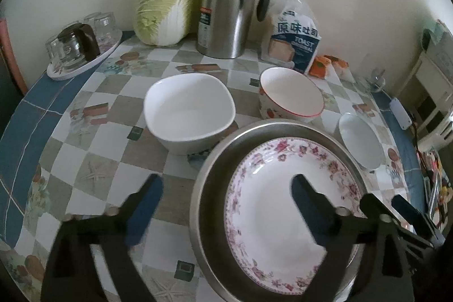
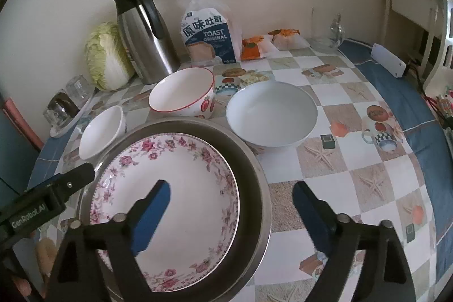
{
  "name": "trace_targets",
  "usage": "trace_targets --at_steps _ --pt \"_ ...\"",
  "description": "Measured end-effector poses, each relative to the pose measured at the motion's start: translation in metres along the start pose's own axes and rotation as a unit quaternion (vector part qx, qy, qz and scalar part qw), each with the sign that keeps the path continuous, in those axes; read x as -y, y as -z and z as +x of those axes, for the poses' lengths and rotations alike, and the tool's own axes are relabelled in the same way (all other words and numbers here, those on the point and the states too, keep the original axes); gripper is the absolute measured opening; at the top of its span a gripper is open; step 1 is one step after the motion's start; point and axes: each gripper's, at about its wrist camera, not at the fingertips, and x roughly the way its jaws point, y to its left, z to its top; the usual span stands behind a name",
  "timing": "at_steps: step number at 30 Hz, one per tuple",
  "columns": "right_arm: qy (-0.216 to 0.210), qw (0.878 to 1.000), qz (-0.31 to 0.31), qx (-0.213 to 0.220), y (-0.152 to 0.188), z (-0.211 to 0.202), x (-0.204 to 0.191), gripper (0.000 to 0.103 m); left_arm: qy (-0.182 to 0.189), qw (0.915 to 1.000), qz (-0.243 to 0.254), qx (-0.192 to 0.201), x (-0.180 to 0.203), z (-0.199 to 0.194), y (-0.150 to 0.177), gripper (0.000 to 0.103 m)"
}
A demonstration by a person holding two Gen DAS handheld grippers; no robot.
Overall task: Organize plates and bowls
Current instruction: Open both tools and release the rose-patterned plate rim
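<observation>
A floral-rimmed plate (image 1: 283,217) (image 2: 170,205) lies inside a wide metal dish (image 1: 206,188) (image 2: 254,183) at the near table edge. Behind it stand a squarish white bowl (image 1: 189,115) (image 2: 102,129), a red-rimmed strawberry bowl (image 1: 291,95) (image 2: 181,92) and a plain round white bowl (image 1: 359,140) (image 2: 271,115). My left gripper (image 1: 226,200) is open, straddling the dish's left rim. My right gripper (image 2: 232,205) is open, straddling the dish's right rim; it also shows in the left wrist view (image 1: 396,211).
At the back against the wall are a steel thermos jug (image 1: 232,4) (image 2: 141,36), a napa cabbage (image 1: 167,4) (image 2: 104,55), a toast bag (image 1: 294,41) (image 2: 209,30), orange snack packets (image 2: 254,45), a tray of upturned glasses (image 1: 82,47) and a glass jug (image 2: 328,33).
</observation>
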Motion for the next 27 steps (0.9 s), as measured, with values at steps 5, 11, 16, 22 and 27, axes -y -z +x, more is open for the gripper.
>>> trace_targets --at_steps 5,11,16,22,27 --pt "-0.002 1.0 -0.001 0.005 0.0 -0.001 0.0 0.103 -0.015 0.9998 -0.004 0.015 -0.003 -0.002 -0.001 0.095" --pt "-0.009 1.0 0.008 0.011 0.002 -0.006 0.004 0.103 -0.013 0.9995 -0.006 0.029 -0.005 -0.009 -0.002 0.095" --pt "-0.006 1.0 0.014 0.021 0.002 -0.014 0.008 0.103 -0.007 0.9991 -0.005 0.042 -0.005 -0.016 -0.002 0.095" --pt "-0.014 0.999 0.04 0.02 -0.002 -0.028 0.014 0.103 0.002 0.999 -0.014 0.043 -0.009 -0.02 -0.007 0.095" --pt "-0.011 0.999 0.041 0.02 -0.017 -0.044 0.013 0.103 0.011 0.9994 -0.019 0.029 -0.012 -0.023 -0.017 0.095"
